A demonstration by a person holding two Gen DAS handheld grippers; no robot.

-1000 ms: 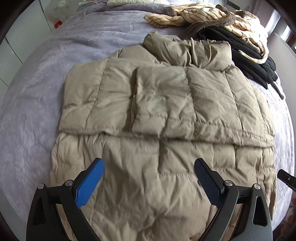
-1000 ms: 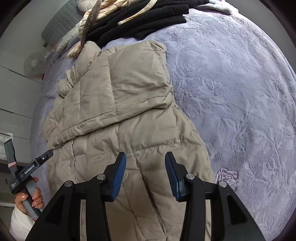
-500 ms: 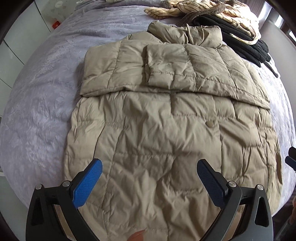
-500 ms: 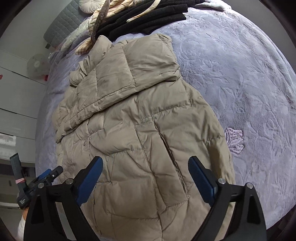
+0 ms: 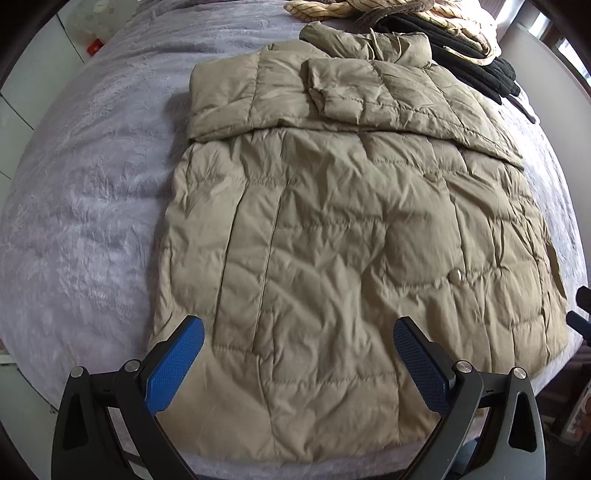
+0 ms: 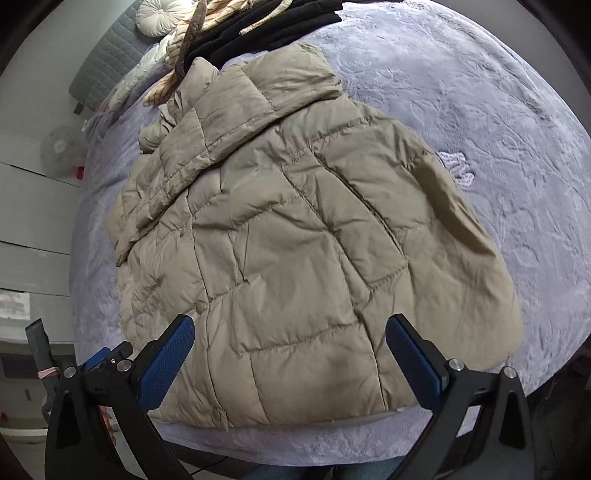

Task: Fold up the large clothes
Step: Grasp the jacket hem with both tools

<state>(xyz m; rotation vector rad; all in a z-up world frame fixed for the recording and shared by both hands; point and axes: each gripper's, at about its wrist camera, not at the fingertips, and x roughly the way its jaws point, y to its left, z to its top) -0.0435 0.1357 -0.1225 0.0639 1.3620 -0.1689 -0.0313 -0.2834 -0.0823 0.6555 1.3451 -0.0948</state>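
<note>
Beige quilted fabric fills most of what I see: a puffer jacket [image 5: 332, 236] lies flat on the bed [image 5: 85, 206], which is covered by a lilac plush blanket with an embossed leaf pattern. The jacket's sleeves are folded across its upper part, forming a doubled band below the collar, and its hem lies near the bed's front edge.

My left claw [image 5: 299, 358] hangs above the hem with its blue pads spread wide and nothing between them; the fabric beneath it is not gripped. My right claw [image 6: 291, 354] has just been opening its jaws, and they now stand fully apart over the lower corner of the jacket, likewise holding nothing. From the right wrist camera I catch the edge of the left claw at the lower left, beside the bed.

Beyond the collar, at the far end of the bed, sits a pile of black clothes [image 6: 273, 26] with a cream striped garment [image 5: 388, 7] draped over them. A round white cushion [image 6: 164, 16] rests by the grey padded headboard [image 6: 110, 62].
</note>
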